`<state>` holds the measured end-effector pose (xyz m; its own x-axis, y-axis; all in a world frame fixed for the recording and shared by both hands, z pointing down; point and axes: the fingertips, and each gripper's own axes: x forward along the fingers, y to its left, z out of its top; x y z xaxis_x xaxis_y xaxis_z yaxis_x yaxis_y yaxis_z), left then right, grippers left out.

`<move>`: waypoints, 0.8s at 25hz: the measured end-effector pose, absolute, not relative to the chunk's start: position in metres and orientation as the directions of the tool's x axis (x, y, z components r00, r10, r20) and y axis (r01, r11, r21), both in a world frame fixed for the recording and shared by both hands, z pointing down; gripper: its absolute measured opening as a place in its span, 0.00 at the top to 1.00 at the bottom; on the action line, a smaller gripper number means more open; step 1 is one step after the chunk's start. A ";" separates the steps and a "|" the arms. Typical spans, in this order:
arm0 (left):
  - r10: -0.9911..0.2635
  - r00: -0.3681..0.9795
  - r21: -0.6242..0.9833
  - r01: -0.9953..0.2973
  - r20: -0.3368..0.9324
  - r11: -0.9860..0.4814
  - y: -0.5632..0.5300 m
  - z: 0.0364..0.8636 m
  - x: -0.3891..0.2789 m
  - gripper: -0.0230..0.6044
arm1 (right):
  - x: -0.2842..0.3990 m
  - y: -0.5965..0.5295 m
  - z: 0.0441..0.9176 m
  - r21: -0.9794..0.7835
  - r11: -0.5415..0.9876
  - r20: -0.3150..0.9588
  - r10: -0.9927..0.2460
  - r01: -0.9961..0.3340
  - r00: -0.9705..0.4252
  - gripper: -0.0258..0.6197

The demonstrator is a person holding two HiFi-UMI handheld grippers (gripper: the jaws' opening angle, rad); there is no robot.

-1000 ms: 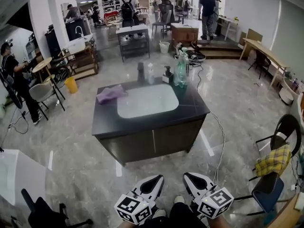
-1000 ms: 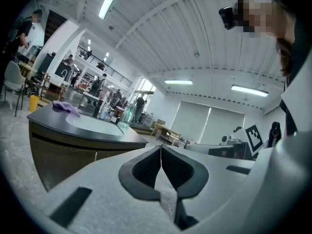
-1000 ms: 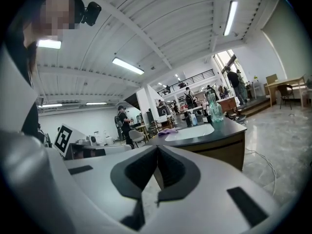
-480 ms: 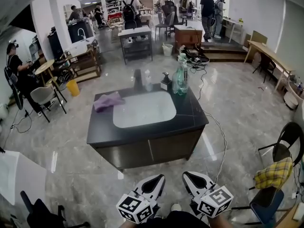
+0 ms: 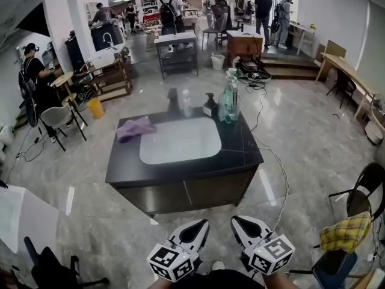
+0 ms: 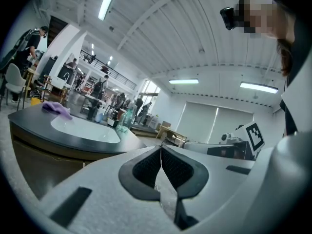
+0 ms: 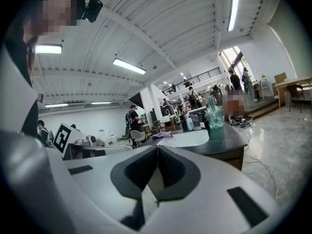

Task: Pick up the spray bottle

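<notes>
**Approach to the desk, head view, near to far.** At the bottom edge, the left tongs (image 5: 203,224) and the right tongs (image 5: 236,221) are held side by side. Each carries its marker cube and is pointed almost level towards the desk. Both are clenched on nothing: in each gripper view the dark pads are seen pressed together with no object between them.

A stretch of grey marbled floor (image 5: 90,221), crossed at the right by a white cable (image 5: 280,179), separates the tongs from the dark rectangular desk (image 5: 243,152) and its white inset basin (image 5: 180,141). Compared with one second earlier, the desk's front edge is seen lower and wider in the head view. The tongs have kept their place in the frame and have remained shut. An approach on foot is thereby indicated, and no reach has begun.

A crumpled purple cloth (image 5: 133,128) lies at the desk's far left corner. Along the far edge stand a dark upright fixture (image 5: 173,100), a clear bottle (image 5: 186,104) and a dark pump bottle (image 5: 210,105). At the far right corner is the green translucent spray bottle (image 5: 228,101) with a pale trigger head, upright and untouched. It is judged well out of reach. The remaining floor must be crossed and one pair of tongs released before a grasp is possible.

Beyond the desk, a metal trolley (image 5: 176,53) and standing people (image 5: 168,11) are visible.
</notes>
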<state>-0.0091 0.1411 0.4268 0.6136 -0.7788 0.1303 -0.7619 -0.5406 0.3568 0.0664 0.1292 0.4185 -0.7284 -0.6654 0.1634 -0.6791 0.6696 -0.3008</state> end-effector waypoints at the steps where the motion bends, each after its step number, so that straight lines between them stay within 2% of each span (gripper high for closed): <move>1: -0.781 0.610 0.356 -0.765 0.131 -0.538 0.138 0.427 -0.006 0.95 | 0.069 0.126 0.420 -0.299 0.672 0.165 -0.663 -0.677 -0.731 0.95; 20: -0.780 0.614 0.373 -0.757 0.123 -0.537 0.092 0.436 0.037 0.95 | 0.112 0.072 0.436 -0.320 0.674 0.172 -0.650 -0.666 -0.741 0.95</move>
<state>0.0373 0.0924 0.4359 0.6140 -0.7797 0.1227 -0.7566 -0.5372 0.3729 0.1121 0.0719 0.4357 -0.7406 -0.6497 0.1717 -0.6656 0.6742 -0.3199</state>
